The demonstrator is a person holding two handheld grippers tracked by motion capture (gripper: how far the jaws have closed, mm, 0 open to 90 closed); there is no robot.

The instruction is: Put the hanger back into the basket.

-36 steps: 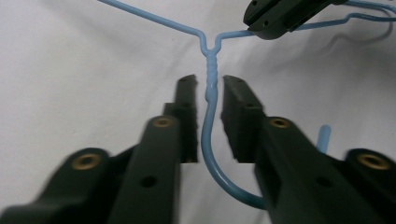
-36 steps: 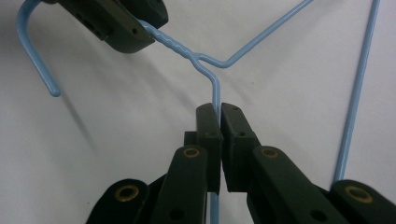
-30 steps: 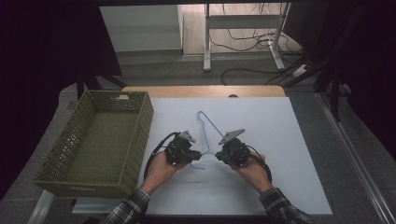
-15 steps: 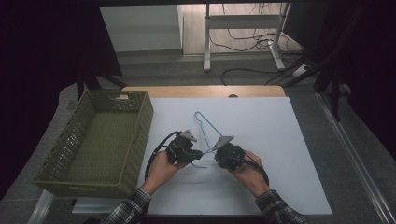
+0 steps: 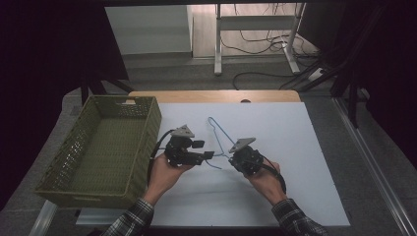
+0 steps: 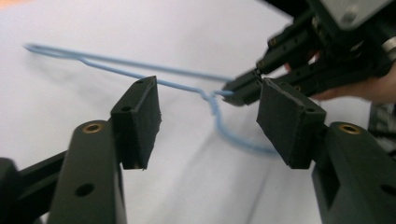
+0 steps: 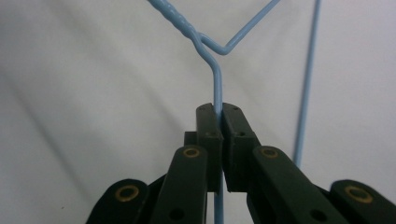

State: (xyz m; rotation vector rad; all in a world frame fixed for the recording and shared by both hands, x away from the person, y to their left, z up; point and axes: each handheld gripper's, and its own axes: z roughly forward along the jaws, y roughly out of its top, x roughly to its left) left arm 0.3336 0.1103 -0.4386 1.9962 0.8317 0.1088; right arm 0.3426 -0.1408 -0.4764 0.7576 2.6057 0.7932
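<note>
The right claw (image 7: 218, 112) is clamped on the blue wire hanger (image 7: 215, 84) at its hook, the triangle stretching straight ahead of it over the table (image 5: 295, 147), while the left claw (image 6: 208, 121), jaws just opened and empty, hangs beside the neck.

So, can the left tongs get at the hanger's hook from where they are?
Probably yes. The left tongs have just been opening and hold nothing, and the hook of the blue hanger lies just ahead. The right tongs, shut on the wire, crowd that spot.
</note>
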